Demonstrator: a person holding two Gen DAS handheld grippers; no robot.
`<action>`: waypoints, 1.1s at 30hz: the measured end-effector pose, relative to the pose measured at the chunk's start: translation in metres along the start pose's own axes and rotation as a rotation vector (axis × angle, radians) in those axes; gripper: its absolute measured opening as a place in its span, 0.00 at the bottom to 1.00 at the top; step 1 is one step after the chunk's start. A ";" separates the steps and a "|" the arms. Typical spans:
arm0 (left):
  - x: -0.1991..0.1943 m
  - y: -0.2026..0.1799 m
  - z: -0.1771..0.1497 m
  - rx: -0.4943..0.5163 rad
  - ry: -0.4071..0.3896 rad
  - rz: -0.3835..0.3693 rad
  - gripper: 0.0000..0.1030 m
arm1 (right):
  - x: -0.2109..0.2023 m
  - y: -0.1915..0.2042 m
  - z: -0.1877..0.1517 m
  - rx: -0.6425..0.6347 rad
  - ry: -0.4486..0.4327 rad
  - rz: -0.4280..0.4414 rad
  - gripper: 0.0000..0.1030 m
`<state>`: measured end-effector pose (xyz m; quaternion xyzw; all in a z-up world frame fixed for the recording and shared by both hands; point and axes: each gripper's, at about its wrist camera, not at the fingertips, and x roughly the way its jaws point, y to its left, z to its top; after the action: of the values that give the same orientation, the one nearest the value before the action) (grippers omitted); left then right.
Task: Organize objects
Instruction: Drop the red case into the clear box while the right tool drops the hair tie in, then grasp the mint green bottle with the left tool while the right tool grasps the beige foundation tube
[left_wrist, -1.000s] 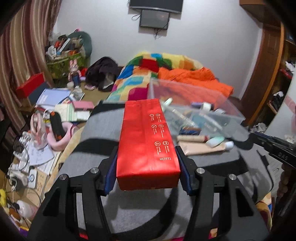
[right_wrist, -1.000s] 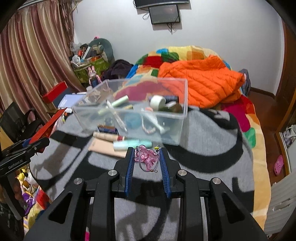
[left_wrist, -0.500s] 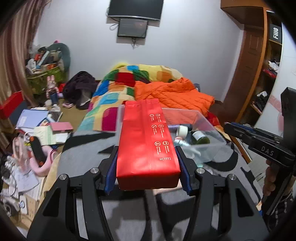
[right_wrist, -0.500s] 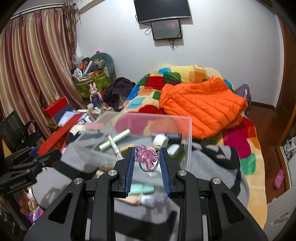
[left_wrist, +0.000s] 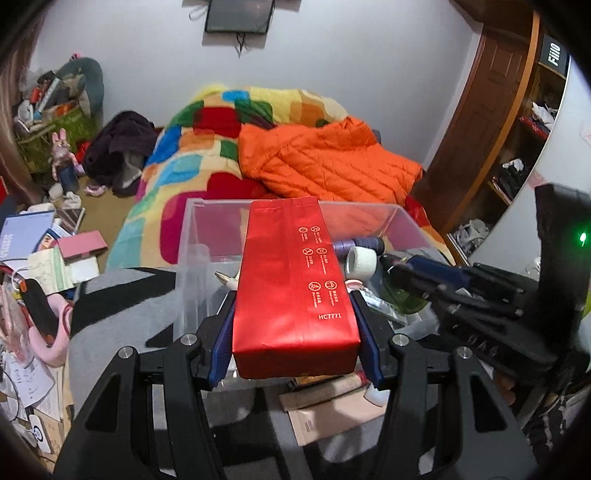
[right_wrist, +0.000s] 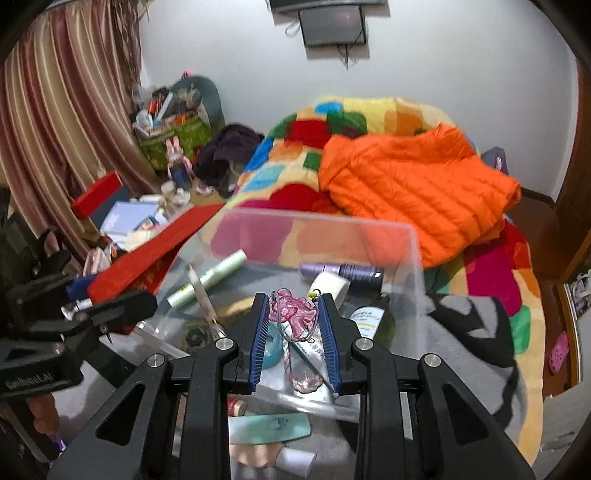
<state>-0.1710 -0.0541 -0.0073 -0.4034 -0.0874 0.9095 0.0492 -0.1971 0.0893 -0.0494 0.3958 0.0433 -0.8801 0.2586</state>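
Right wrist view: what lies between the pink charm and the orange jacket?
The clear bin's far wall, with a purple bottle and white roll inside, lies between the pink charm and orange jacket.

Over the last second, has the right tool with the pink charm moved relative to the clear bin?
Yes. The right tool, shut on the pink charm, has gone forward from short of the clear bin to above its inside.
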 end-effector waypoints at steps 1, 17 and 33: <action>0.002 0.000 0.001 0.002 0.004 0.002 0.55 | 0.003 0.000 -0.001 -0.003 0.009 -0.004 0.24; -0.036 -0.009 -0.008 0.074 -0.059 0.009 0.68 | -0.043 0.003 -0.017 -0.051 -0.005 0.033 0.39; -0.013 -0.011 -0.079 0.089 0.109 0.010 0.73 | -0.015 0.005 -0.083 -0.125 0.190 0.099 0.46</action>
<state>-0.1036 -0.0358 -0.0472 -0.4500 -0.0420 0.8895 0.0671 -0.1305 0.1146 -0.0944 0.4622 0.1027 -0.8204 0.3207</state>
